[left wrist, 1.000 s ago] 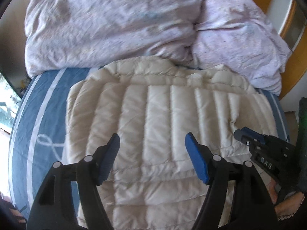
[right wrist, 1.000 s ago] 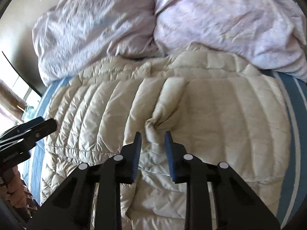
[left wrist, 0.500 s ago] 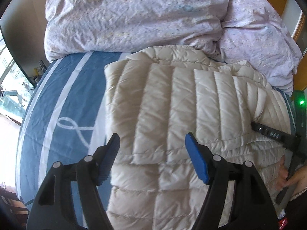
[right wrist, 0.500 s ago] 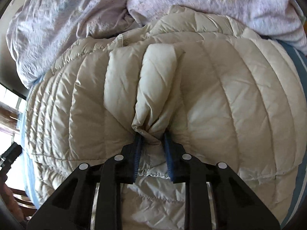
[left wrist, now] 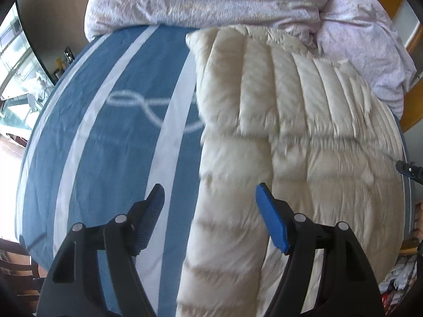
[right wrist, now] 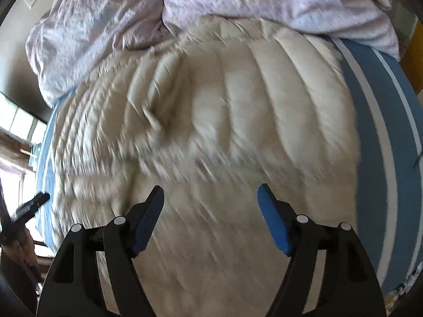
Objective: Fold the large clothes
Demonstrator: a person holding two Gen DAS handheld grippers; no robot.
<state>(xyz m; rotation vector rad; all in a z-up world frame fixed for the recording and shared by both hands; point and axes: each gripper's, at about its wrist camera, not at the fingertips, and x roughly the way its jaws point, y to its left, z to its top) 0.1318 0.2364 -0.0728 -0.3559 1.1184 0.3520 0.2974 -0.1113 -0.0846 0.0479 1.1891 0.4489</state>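
A cream quilted down jacket [left wrist: 290,132] lies spread on a blue bed cover with white stripes [left wrist: 105,145]. My left gripper [left wrist: 210,206] is open and empty, above the jacket's left edge where it meets the cover. The jacket also fills the right wrist view [right wrist: 238,132], blurred by motion. My right gripper [right wrist: 210,206] is open and empty above the jacket's lower middle. The right gripper's tip shows at the far right of the left wrist view [left wrist: 408,170]. The left gripper's tip shows at the left of the right wrist view [right wrist: 33,204].
A crumpled pale lilac duvet [left wrist: 211,0] is heaped at the head of the bed behind the jacket, also seen in the right wrist view [right wrist: 238,0]. A window [left wrist: 15,66] lies to the left. Orange wooden furniture [left wrist: 412,52] stands to the right.
My right gripper let go of the pinched fold of the jacket and opened wide. My left gripper moved left to the jacket's left edge, with more blue cover in view.
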